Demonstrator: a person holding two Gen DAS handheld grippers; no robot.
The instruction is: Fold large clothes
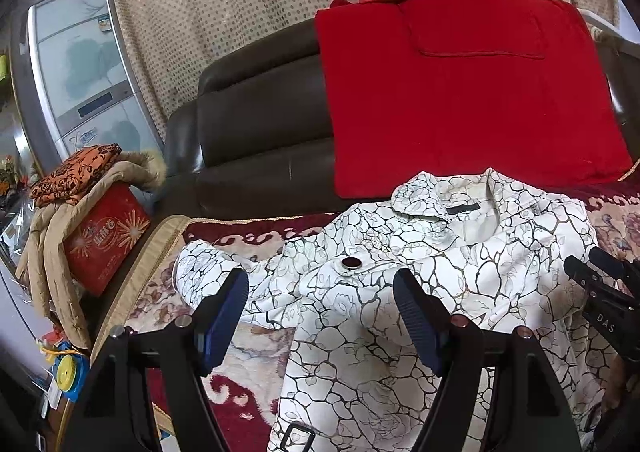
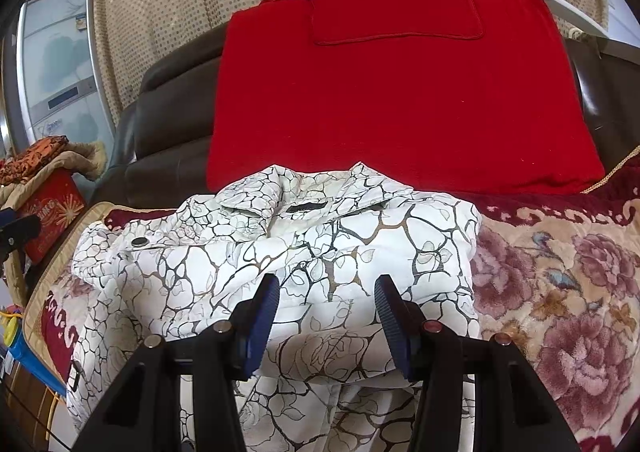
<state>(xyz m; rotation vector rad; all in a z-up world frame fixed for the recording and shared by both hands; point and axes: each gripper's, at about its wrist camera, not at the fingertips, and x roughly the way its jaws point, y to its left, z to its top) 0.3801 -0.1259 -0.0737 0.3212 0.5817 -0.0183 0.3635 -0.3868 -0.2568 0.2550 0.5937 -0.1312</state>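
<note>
Two views, and you get different things from each. Your left gripper [image 1: 320, 292] hangs spread over the jacket [image 1: 400, 292], nothing between its pads, and only this view catches the buckle [image 1: 298, 434] near the hem, though the frame edge cuts it off. Your right gripper [image 2: 326, 296] is spread too, less wide, over the jacket's [image 2: 280, 252] folded-in front, pinching nothing. Only there do you see the rose-patterned blanket [image 2: 560, 292] stretching off to the right. The jacket lies collar-up on that plush blanket, white with a cracked dark-line print, one round snap [image 1: 352, 262] showing. Behind it a smooth red cloth [image 1: 460, 92] drapes over the dark leather sofa [image 1: 260, 112]. Whether the grippers touch the fabric is hard to make out.
</note>
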